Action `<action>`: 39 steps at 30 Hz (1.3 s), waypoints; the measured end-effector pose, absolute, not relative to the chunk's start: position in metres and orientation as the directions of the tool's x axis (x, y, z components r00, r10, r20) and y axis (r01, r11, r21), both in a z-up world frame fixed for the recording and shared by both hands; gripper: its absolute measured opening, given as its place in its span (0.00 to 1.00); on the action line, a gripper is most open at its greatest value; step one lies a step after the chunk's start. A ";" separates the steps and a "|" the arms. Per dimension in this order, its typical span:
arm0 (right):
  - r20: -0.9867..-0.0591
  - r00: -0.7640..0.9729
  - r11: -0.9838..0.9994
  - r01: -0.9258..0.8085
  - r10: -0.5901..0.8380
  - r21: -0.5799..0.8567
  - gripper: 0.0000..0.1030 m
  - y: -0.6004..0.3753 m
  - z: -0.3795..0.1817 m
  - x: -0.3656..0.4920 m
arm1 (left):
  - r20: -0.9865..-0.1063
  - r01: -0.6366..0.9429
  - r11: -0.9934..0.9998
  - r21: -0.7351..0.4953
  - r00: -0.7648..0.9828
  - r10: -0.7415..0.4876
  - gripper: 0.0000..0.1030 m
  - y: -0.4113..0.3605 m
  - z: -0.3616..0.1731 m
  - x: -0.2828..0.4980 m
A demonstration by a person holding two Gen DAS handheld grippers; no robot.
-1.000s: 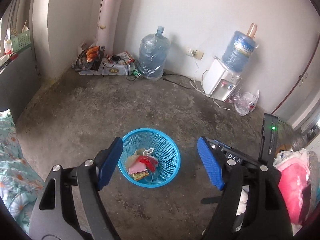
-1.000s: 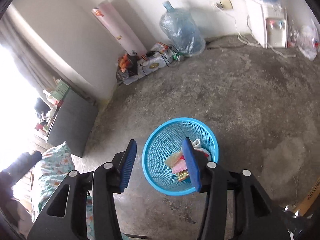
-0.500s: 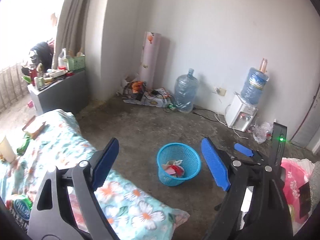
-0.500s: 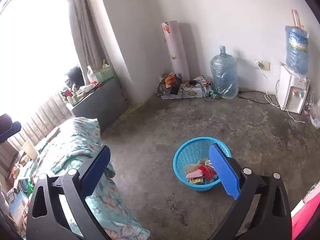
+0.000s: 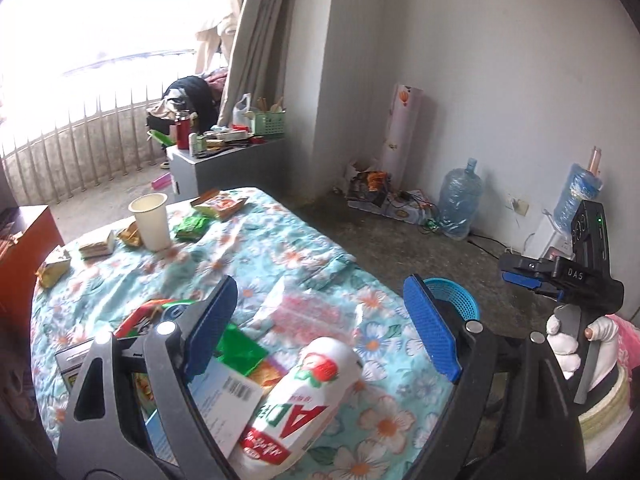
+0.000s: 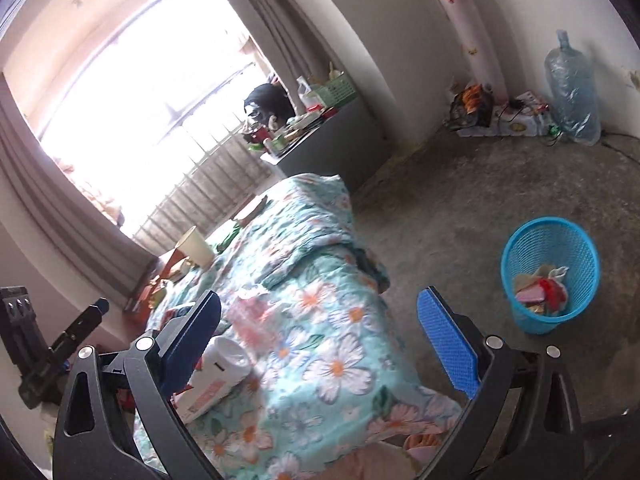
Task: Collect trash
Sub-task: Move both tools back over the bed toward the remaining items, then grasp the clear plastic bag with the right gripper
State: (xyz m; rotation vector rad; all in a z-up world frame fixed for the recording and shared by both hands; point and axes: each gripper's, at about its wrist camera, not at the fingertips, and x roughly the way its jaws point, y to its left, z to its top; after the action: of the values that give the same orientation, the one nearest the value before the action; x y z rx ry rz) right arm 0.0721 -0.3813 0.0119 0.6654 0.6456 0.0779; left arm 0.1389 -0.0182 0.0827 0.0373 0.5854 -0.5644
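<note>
Several wrappers (image 5: 191,227) and a paper cup (image 5: 150,221) are seen only from the left wrist — left gripper (image 5: 320,328) spread wide, empty, above a white bottle (image 5: 300,396). From the right wrist, trash inside the blue basket (image 6: 550,276) is shown — right gripper (image 6: 320,344) wide apart, empty, angled down over the bed (image 6: 320,320).

We hold our left gripper (image 5: 320,326) angled downward, jaws spread wide and empty. Our right gripper (image 6: 320,336) tilts down too, fully spread, gripped by a white-gloved hand (image 5: 562,344).
</note>
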 end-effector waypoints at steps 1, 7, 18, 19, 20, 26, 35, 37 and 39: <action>-0.525 0.796 0.777 0.112 0.303 0.619 0.92 -0.377 0.011 0.075 | -0.532 0.491 0.861 -0.132 0.698 -0.480 0.78 -0.007 0.081 0.138; -0.531 0.709 0.713 0.056 0.465 0.699 0.86 -0.348 -0.003 0.110 | -0.518 0.417 0.887 -0.198 0.724 -0.456 0.78 0.038 0.071 0.129; -0.608 0.556 0.630 0.182 0.567 0.755 0.73 -0.315 -0.064 0.159 | -0.540 0.414 0.879 -0.238 0.695 -0.474 0.78 0.078 0.047 0.122; -0.616 0.544 0.627 0.196 0.570 0.754 0.71 -0.313 -0.069 0.165 | -0.541 0.416 0.877 -0.241 0.692 -0.477 0.78 0.082 0.045 0.121; -0.624 0.535 0.627 0.208 0.569 0.750 0.70 -0.311 -0.075 0.169 | -0.543 0.417 0.876 -0.243 0.690 -0.479 0.78 0.085 0.043 0.120; -0.664 0.486 0.627 0.266 0.569 0.732 0.63 -0.301 -0.102 0.196 | -0.549 0.425 0.866 -0.262 0.673 -0.496 0.78 0.102 0.032 0.111; -0.655 0.496 0.623 0.258 0.570 0.738 0.56 -0.291 -0.103 0.217 | -0.612 0.460 0.852 -0.251 0.606 -0.508 0.82 0.097 0.012 0.125; -0.653 0.496 0.619 0.261 0.572 0.741 0.55 -0.291 -0.104 0.219 | -0.644 0.486 0.848 -0.211 0.584 -0.494 0.82 0.088 0.008 0.129; -0.652 0.495 0.618 0.260 0.574 0.742 0.55 -0.292 -0.104 0.219 | -0.673 0.512 0.844 -0.162 0.568 -0.473 0.82 0.082 0.003 0.132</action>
State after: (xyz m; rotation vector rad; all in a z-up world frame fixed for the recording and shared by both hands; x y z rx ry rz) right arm 0.2189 -0.2923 -0.1040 0.9257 1.0732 0.2277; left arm 0.1317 0.0824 0.0031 0.0534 0.7744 -0.5789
